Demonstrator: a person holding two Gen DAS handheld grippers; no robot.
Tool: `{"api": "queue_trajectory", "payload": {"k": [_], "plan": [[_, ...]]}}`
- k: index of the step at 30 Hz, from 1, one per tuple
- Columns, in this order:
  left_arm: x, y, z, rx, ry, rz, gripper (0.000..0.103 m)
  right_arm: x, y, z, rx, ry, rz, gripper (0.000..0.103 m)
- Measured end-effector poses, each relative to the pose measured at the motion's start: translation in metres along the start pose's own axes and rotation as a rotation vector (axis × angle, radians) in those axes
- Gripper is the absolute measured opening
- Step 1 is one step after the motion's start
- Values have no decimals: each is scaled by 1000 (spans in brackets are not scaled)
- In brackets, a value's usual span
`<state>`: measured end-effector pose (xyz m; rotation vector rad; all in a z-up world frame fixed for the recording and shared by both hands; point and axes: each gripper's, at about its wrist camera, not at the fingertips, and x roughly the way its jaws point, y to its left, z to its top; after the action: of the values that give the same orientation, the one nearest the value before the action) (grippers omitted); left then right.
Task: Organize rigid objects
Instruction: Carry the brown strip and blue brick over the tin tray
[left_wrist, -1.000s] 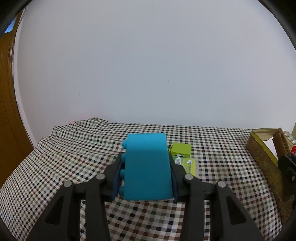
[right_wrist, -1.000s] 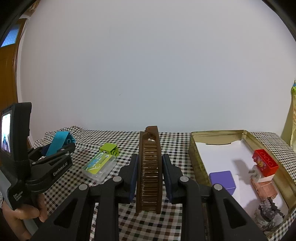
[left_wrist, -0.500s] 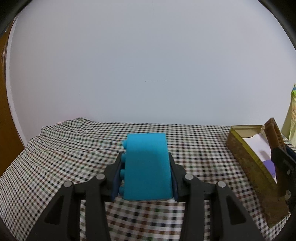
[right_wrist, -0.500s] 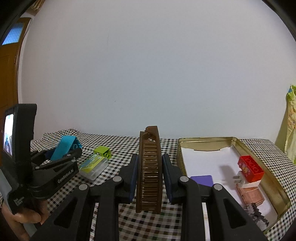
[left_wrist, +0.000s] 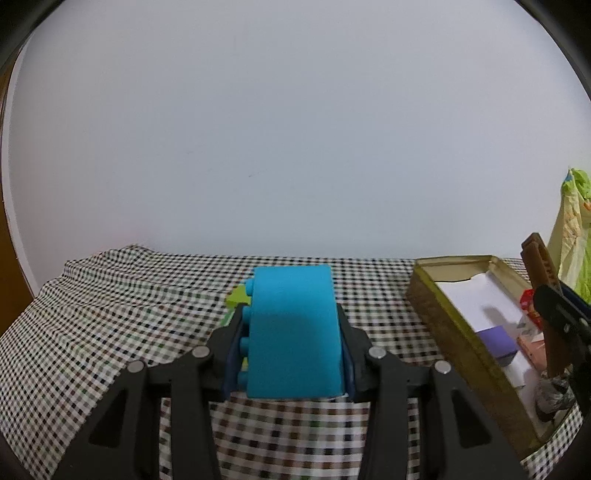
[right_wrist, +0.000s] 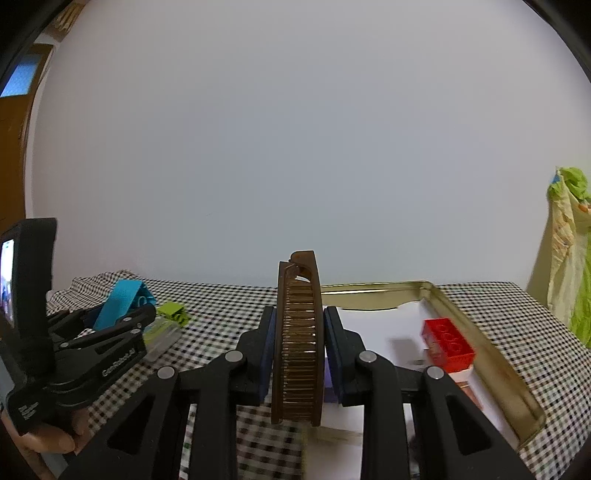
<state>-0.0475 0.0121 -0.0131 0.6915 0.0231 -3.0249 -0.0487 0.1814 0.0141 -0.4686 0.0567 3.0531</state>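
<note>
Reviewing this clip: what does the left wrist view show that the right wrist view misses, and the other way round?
Only the left wrist view shows the purple block in full; in the right view the fingers nearly cover it.

Only the right wrist view shows the clear packet beside the green piece, the comb's teeth, and the hand holding the left gripper.

Both show the blue brick clamped in the left gripper, the brown comb clamped in the right gripper, the gold tin, the red brick and the checked cloth.

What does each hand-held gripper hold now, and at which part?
The left hand-held gripper clamps the blue toy brick by its studded side and the opposite side. The right hand-held gripper clamps the brown comb across its two flat faces.
</note>
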Motion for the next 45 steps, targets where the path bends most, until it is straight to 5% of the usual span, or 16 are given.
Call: {"api": "queue_trajectory", "payload": {"k": [17,32,45], "plan": [[-2,-49,7,45,-23,-90,42,-5,-63,3,54,-4,-125,28],[-8,-128,9,143,-20,-279,42,0,-117,0,95,22,-166,28],[1,-172,-7,191,108,-359,42,17,-124,-12,95,148,-133,28]]}}
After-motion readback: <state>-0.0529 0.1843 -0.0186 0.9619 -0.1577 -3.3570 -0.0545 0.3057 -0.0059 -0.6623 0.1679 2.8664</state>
